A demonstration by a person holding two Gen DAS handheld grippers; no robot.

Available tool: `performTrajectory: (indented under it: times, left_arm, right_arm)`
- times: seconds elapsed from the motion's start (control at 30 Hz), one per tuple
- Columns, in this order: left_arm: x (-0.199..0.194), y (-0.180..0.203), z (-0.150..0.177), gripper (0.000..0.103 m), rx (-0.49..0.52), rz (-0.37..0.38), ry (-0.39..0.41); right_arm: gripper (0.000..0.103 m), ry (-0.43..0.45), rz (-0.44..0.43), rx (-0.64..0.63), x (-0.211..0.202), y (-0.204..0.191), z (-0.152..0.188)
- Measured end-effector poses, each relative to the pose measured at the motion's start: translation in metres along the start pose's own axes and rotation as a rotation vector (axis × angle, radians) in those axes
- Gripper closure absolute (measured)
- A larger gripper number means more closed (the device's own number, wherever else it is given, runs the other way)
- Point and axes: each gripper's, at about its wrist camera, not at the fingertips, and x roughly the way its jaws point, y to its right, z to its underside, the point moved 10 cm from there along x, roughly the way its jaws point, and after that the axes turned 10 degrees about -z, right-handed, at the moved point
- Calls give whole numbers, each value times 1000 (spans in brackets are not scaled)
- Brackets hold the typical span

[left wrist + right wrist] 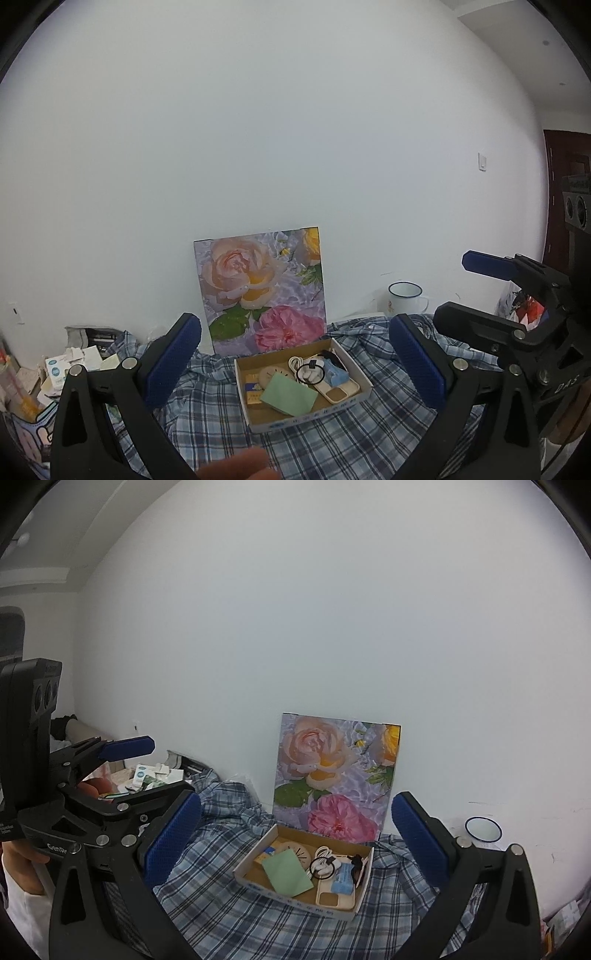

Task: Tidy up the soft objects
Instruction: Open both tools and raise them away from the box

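Note:
A blue plaid shirt (332, 443) (229, 904) lies rumpled over the surface. On it sits an open cardboard box (306, 419) (295, 899). Inside lie a folded green cloth (290, 397) (286, 873), a beige phone case (340, 393) (334, 895), a coiled white cable (308, 373) (323, 864) and a blue pack (336, 373) (341, 878). My left gripper (295, 354) (147, 771) hovers open in front of the box, holding nothing. My right gripper (295, 830) (476, 295) is beside it on the right, also open with nothing between its fingers.
A floral picture (262, 288) (336, 775) leans on the white wall behind the box. A white enamel mug (406, 299) (482, 829) stands at the back right. Small cartons and papers (66, 369) (151, 773) pile up at the left. A person's hand (22, 853) holds the left gripper.

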Motion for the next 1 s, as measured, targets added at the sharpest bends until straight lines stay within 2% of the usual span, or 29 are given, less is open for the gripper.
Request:
performTrajectory:
  times: [0.4, 0.67, 0.87, 1.0]
  left_arm:
    - [-31, -4, 54, 0, -45, 49, -11]
    - [-31, 8, 94, 0, 1, 64, -57]
    - [-9, 9, 123, 0, -14, 70, -75]
    - [12, 9, 148, 0, -9, 50, -80]
  right_arm:
    - [0, 22, -64, -8, -20, -40, 44]
    - [0, 7, -64, 41, -19, -39, 90]
    - [0, 5, -37, 39, -11, -32, 119]
    - [0, -54, -46, 64, 13, -23, 149]
